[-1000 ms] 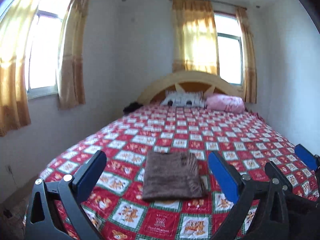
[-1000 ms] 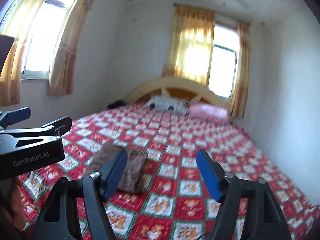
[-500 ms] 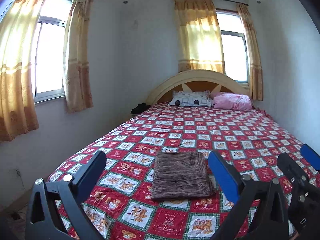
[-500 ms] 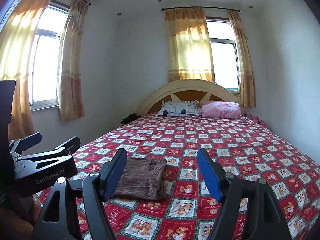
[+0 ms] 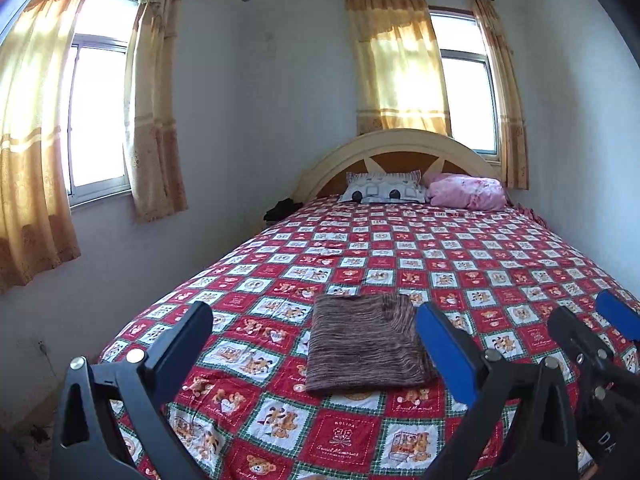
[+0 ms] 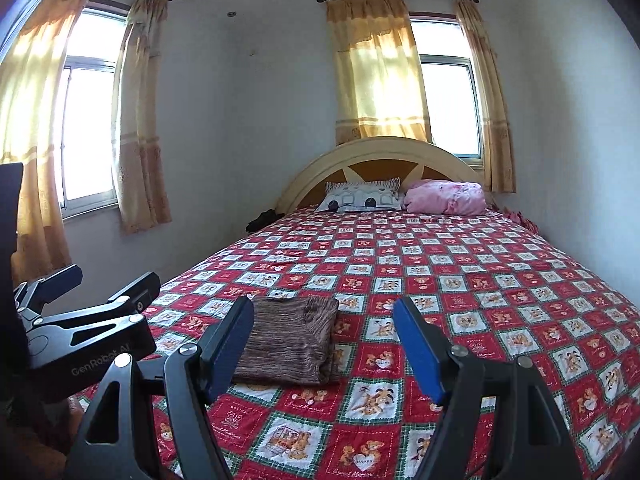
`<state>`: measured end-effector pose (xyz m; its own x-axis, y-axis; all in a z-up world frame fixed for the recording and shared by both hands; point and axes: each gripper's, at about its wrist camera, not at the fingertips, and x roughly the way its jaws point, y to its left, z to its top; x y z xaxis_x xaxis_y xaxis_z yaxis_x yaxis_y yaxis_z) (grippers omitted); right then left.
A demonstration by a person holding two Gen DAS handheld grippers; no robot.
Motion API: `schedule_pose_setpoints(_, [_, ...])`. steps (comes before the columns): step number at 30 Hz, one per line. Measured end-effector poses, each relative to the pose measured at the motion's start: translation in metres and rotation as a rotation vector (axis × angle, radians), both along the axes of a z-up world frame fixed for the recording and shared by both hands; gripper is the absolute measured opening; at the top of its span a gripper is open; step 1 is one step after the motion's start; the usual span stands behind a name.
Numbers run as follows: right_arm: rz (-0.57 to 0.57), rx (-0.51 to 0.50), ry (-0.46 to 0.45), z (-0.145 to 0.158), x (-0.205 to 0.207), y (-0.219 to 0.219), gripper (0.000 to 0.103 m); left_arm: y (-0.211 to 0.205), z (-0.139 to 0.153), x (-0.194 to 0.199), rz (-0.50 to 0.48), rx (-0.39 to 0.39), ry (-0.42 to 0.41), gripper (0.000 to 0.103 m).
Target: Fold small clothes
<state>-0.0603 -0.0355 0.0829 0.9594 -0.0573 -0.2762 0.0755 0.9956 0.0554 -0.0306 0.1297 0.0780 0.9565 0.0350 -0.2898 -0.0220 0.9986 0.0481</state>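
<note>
A brown striped knit garment (image 5: 364, 342) lies folded into a neat rectangle on the red patterned bedspread (image 5: 460, 264) near the foot of the bed. It also shows in the right wrist view (image 6: 290, 338). My left gripper (image 5: 314, 320) is open and empty, held above the bed's foot edge, short of the garment. My right gripper (image 6: 324, 316) is open and empty, to the right of the garment. The left gripper's body (image 6: 80, 320) shows at the left of the right wrist view.
Two pillows, one white patterned (image 5: 382, 188) and one pink (image 5: 466, 192), lie against the arched headboard (image 5: 400, 148). A dark item (image 5: 280, 208) sits at the bed's far left corner. Walls with curtained windows stand left and behind.
Both grippers have drawn back and tilted up from the bed, so the garment looks smaller and more of the room shows. The garment has not moved.
</note>
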Motion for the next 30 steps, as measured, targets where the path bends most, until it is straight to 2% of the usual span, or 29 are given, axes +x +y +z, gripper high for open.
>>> schedule_pose_setpoints(4, [-0.002,-0.001,0.002,-0.001,0.0,0.0,0.073,-0.003,-0.003,0.002,0.031,0.039,-0.001,0.103])
schedule_pose_setpoints(14, [-0.016,0.021,0.021,-0.007,0.005,-0.006,0.073,-0.007,-0.008,0.007,0.034,0.079,0.027,0.103])
schedule_pose_setpoints(20, [-0.03,0.025,0.016,-0.009,0.005,-0.009,0.073,-0.005,-0.011,0.013,0.033,0.06,0.052,0.103])
schedule_pose_setpoints(30, [-0.039,0.014,0.021,-0.012,0.005,-0.007,0.073,-0.006,-0.014,0.016,0.054,0.077,0.067,0.103])
